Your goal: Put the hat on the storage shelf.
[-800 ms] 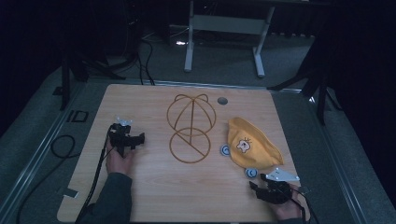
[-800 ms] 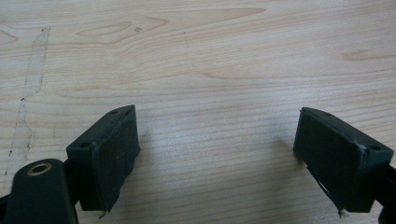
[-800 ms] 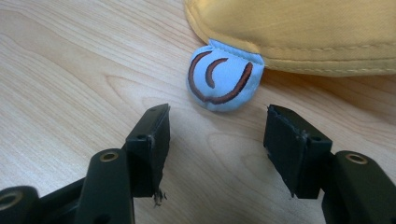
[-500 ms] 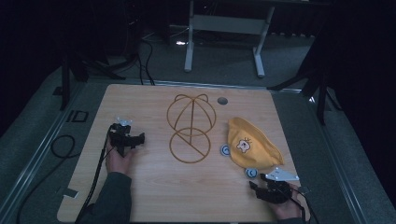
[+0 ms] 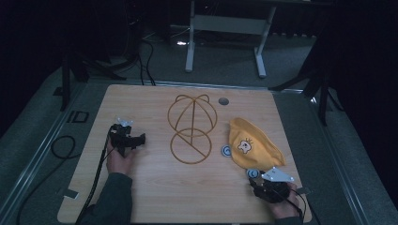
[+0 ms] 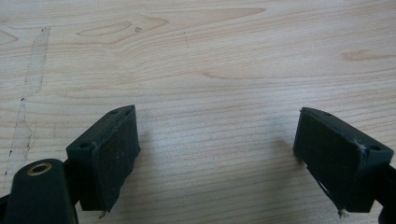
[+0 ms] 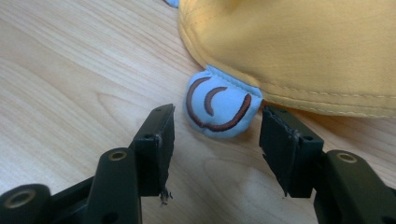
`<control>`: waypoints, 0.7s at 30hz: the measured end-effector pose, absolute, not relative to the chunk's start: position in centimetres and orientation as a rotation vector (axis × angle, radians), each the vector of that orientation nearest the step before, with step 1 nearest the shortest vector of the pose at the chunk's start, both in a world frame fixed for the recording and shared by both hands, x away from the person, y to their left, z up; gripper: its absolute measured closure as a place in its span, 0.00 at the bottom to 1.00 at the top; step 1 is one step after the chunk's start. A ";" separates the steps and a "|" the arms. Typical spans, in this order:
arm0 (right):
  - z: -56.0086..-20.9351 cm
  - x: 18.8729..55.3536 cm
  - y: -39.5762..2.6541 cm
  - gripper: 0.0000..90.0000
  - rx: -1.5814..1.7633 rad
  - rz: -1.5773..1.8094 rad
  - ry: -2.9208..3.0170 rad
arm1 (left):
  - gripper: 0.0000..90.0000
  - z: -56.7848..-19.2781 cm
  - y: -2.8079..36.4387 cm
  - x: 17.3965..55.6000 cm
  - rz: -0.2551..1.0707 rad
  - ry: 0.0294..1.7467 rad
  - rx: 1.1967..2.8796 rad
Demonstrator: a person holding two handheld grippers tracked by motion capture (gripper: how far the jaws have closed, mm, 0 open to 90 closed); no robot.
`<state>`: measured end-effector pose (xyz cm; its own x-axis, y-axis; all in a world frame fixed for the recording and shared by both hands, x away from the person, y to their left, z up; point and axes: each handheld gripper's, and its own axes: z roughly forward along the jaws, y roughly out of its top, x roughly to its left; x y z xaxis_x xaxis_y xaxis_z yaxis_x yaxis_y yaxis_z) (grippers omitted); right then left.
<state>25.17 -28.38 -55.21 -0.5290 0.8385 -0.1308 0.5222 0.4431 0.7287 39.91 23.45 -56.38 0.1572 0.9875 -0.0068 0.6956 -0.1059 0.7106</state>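
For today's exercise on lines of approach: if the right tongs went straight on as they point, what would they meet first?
Probably the small light-blue fabric ear on the yellow cloth cap; it lies just ahead of the open right tongs.

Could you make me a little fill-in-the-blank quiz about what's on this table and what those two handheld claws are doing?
1. The cloth hat lying on the table is mostly ____ in colour.
2. The right gripper has its jaws ____, with the hat's round light-blue ear just ahead of them.
3. The left gripper has nothing between its jaws but bare ____.
4. The hat outline drawn on the table lies to the ____ of the hat in the high view.

Missing words: yellow; open; wood; left
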 end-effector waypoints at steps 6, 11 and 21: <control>-55.2 25.6 -28.1 0.50 1.151 0.904 2.239 | 0.16 -56.4 23.4 39.9 0.659 1.597 1.866; -54.7 25.3 -26.9 0.53 1.007 0.999 2.289 | 0.16 -56.4 23.4 39.9 0.659 1.597 1.866; -54.1 26.7 -25.4 0.54 0.865 0.990 2.316 | 0.16 -56.4 23.4 39.9 0.659 1.597 1.866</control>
